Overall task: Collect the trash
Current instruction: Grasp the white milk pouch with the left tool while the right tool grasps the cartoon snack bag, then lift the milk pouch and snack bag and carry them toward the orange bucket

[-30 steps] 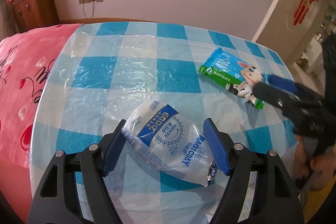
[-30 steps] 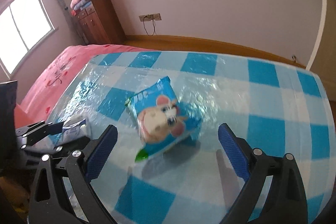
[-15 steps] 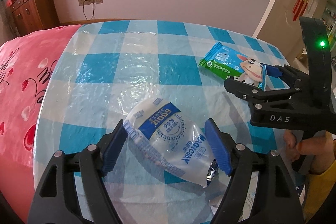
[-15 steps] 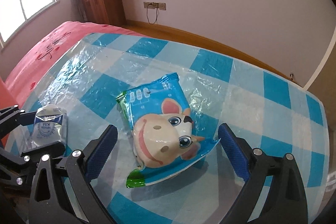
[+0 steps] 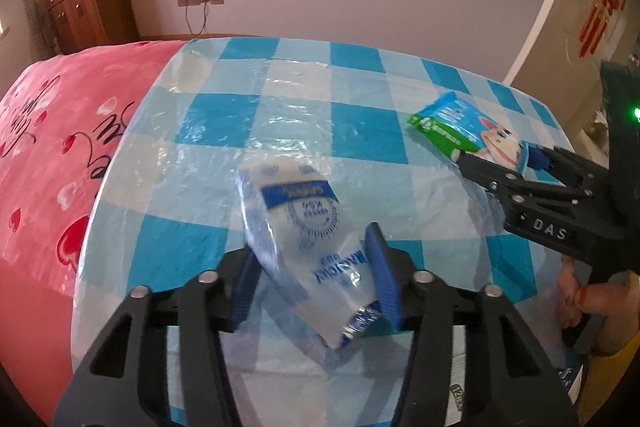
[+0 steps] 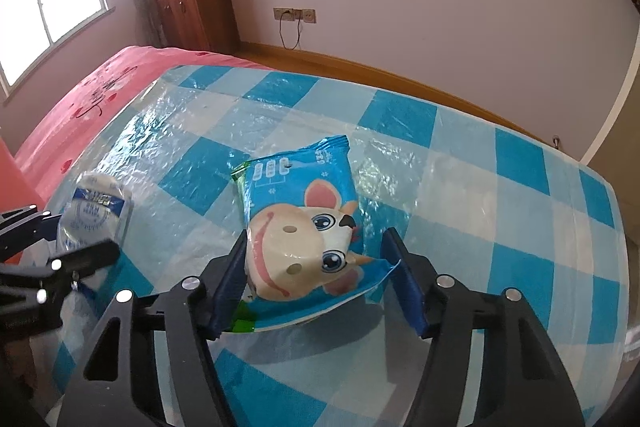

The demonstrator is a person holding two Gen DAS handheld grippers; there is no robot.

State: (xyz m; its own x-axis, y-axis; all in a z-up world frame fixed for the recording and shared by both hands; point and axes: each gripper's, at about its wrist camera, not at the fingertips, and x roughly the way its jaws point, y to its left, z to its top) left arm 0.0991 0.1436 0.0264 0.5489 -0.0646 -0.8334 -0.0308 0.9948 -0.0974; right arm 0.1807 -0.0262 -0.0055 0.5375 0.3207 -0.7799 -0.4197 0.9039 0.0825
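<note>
Our left gripper [image 5: 312, 275]: blue pads clamped on a white pouch [image 5: 304, 227], which is tilted up off the table [image 5: 360, 131].

Our right gripper [image 6: 320, 279]: pads pressed against both sides of a blue cow packet [image 6: 304, 227]; the packet's far end appears raised above the cloth.

Table: blue-and-white checked cloth under clear plastic. We see both packs over its near half, well apart, the pouch to the left.

Beyond: pink bed [image 5: 52, 131] at left, wooden cabinet [image 6: 192, 3] by the wall.

Checked table [image 6: 460, 187] w/ blue packet [image 6: 304, 227]
</note>
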